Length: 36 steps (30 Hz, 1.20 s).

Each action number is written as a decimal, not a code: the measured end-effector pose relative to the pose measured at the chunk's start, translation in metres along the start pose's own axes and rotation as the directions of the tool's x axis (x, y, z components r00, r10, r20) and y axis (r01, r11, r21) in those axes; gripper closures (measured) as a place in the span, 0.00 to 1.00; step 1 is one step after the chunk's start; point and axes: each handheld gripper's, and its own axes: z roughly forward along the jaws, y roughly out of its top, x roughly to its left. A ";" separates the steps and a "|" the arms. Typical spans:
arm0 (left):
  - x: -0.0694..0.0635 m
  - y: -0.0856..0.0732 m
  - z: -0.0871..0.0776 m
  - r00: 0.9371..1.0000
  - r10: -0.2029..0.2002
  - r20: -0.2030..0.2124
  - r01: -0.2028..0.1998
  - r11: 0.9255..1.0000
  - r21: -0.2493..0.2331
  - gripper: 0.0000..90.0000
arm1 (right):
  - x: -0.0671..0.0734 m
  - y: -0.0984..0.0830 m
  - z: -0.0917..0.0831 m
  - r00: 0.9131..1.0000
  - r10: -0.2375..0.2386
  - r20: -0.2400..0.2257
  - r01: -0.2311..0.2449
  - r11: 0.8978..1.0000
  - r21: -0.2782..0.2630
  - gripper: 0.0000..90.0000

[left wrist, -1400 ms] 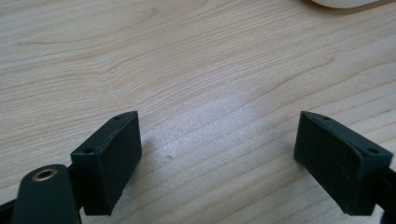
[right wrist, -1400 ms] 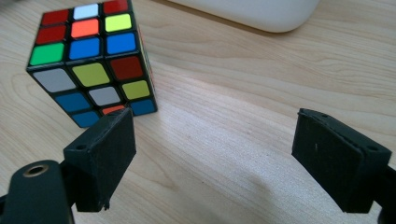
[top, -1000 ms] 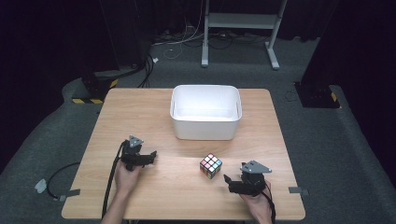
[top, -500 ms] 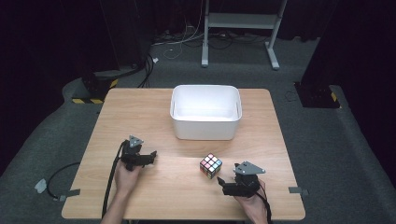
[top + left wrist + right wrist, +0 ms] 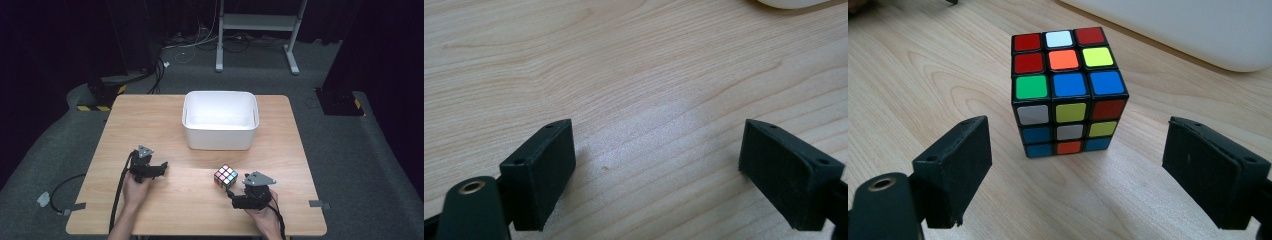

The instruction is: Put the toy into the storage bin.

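Right gripper (image 5: 234,201) is sitting low at the near right of the light wooden table (image 5: 150,120), jaws spread wide and pointing at the scrambled black-framed 3x3 puzzle cube (image 5: 225,176). In the right gripper view the puzzle cube (image 5: 1065,90) is standing flat on the wood just ahead of the right gripper (image 5: 1075,172), centred on the gap between the jaws, not touching either one. Top face is showing red, white, red / red, orange, yellow / green, blue, blue stickers. No logo or writing readable on the stickers.

Left gripper (image 5: 162,165) is resting at the near left of the table, well apart from the cube, in the person's left hand (image 5: 134,186). In the left gripper view the left gripper (image 5: 656,167) is showing jaws spread wide over bare wood grain, holding nothing.

White rectangular plastic bin (image 5: 220,141) is sitting at table centre toward the far edge, open top, inside looking bare. Cube is lying near the bin's front wall, between the bin and the right gripper, slightly right of table centre.

No brand marks or labels legible on the bin, grippers or table
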 end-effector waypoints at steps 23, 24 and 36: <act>0.000 0.000 0.000 1.000 -0.001 0.003 0.001 1.000 -0.001 0.17 | -0.001 0.021 0.029 0.998 0.019 -0.054 -0.020 1.000 -0.020 0.14; 0.000 0.000 0.000 1.000 -0.001 0.002 0.001 1.000 -0.001 0.17 | -0.001 0.022 0.031 0.998 0.023 -0.057 -0.024 1.000 -0.015 0.14; 0.000 0.000 0.000 1.000 0.001 0.002 -0.001 1.000 -0.001 0.17 | 0.003 0.030 0.046 0.999 0.009 -0.053 -0.009 1.000 -0.006 0.17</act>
